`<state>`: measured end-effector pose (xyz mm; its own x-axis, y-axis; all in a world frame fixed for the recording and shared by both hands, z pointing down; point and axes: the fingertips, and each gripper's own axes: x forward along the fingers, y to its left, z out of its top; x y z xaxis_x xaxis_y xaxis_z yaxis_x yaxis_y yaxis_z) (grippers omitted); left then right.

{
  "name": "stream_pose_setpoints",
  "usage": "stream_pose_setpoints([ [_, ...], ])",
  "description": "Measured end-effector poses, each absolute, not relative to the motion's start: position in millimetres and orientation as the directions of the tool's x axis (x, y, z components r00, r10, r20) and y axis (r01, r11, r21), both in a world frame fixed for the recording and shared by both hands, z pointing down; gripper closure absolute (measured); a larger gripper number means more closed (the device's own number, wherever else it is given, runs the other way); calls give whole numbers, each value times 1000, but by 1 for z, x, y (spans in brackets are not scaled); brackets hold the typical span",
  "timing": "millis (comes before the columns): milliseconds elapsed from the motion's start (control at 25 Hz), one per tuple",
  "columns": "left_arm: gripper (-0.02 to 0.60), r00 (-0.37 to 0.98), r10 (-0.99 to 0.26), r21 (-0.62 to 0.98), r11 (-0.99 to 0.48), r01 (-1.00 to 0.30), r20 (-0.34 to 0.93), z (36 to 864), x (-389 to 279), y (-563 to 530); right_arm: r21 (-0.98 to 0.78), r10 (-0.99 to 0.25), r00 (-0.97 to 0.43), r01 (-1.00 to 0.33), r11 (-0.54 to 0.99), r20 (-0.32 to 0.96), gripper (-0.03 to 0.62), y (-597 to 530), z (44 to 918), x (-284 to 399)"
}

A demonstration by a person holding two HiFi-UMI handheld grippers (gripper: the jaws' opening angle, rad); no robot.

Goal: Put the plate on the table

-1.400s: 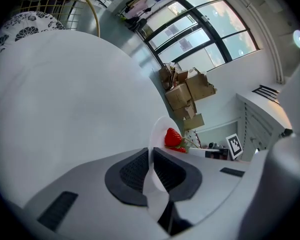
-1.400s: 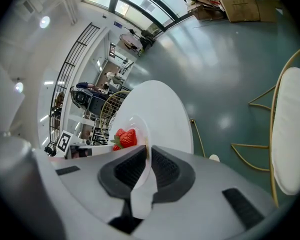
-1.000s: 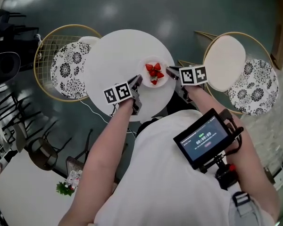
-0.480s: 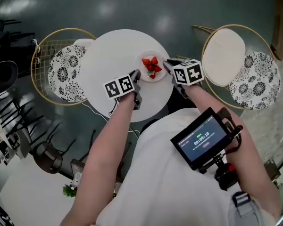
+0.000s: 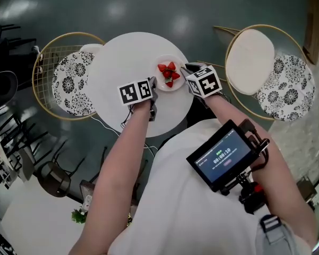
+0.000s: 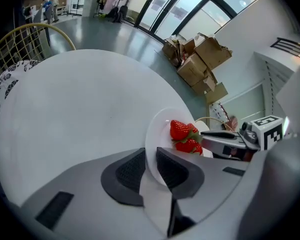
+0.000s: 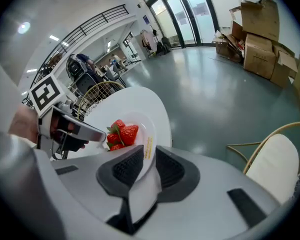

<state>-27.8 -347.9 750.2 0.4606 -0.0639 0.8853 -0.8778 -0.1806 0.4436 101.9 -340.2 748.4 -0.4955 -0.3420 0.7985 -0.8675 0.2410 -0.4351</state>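
Note:
A small white plate (image 5: 160,83) with strawberries (image 5: 168,73) rests on the round white table (image 5: 122,62), near its right edge. My left gripper (image 5: 153,85) is at the plate's near-left rim. Its jaws have just been opening and now stand slightly apart, with the rim (image 6: 157,134) between the pads and not pinched. My right gripper (image 5: 185,68) is shut on the opposite rim. In the right gripper view the plate's edge (image 7: 146,134) sits clamped between the pads, and the strawberries (image 7: 121,133) lie just beyond it.
A gold wire chair (image 5: 48,57) with a patterned cushion (image 5: 69,81) stands left of the table. Another chair with a cream seat (image 5: 251,61) and a patterned cushion (image 5: 290,86) stands to the right. Cardboard boxes (image 6: 195,59) sit by the windows. A monitor (image 5: 223,155) hangs at the person's chest.
Both grippers have rolled a little while staying at the plate's rim. The plate keeps its place near the table's right edge.

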Motion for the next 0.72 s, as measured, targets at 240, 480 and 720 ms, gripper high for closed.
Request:
stream_pose_setpoints([
  [240,514,470,-82,450,-185,-874,879,749,-29,-346,-431,-362,-494,-869,245,790,540,-338,746,101],
  [480,514,487,-85,463,-203,-863,869,749,-32,-346,-433,-366,-498,-867,248,786,540,-340,746,99],
  [720,454,515,-140,487,-192,-852,846,742,-47,-351,-410,-460,-454,-890,200,763,540,-344,744,109],
])
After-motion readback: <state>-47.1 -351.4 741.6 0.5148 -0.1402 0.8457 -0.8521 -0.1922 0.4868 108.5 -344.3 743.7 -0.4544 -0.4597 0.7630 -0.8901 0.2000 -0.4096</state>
